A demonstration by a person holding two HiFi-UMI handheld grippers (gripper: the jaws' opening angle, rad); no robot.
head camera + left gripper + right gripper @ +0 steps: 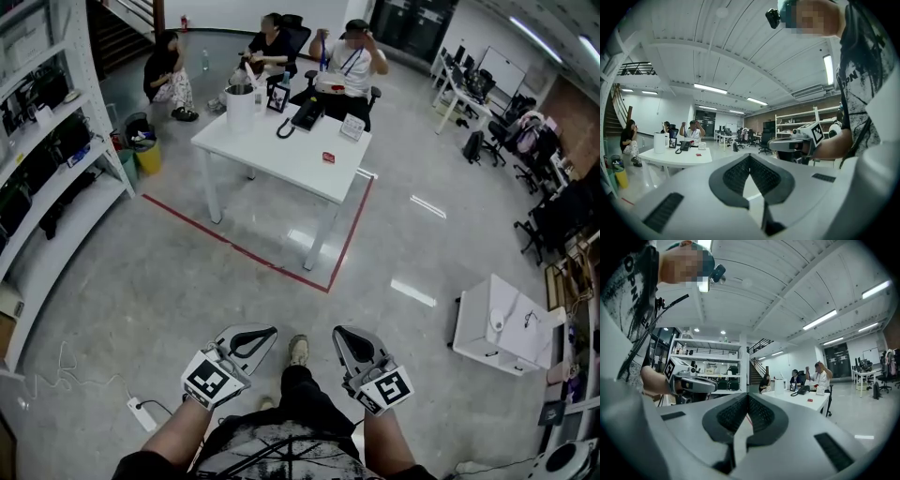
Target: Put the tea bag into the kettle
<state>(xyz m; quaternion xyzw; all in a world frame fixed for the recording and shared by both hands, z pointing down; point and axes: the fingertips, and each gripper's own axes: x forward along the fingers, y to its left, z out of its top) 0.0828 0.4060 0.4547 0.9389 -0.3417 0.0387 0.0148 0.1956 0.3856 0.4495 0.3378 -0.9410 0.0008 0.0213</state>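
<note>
Both forearms were held low and close to the body, bent at the elbows, with the tools pointed forward over the floor (141,309). The left tool (253,339) and the right tool (349,342) were carried side by side, near each other but apart, at about the same height. In the left gripper view the left tool's jaws were seen brought together at their tips, with nothing gripped between them. In the right gripper view the right tool's jaws were likewise seen closed and empty.

A white table (281,159) was seen well ahead of the person, bordered on the floor by a red tape line (234,246). A white kettle (241,105) was set upright near the table's far left corner, and its contents could not be made out. The tea bag (328,157), seen as a small red packet, was laid flat on the table toward the near right side, well apart from the kettle. A black telephone (306,114) was placed between them, nearer the far edge. Three seated people (352,61) were gathered beyond the table.
</note>
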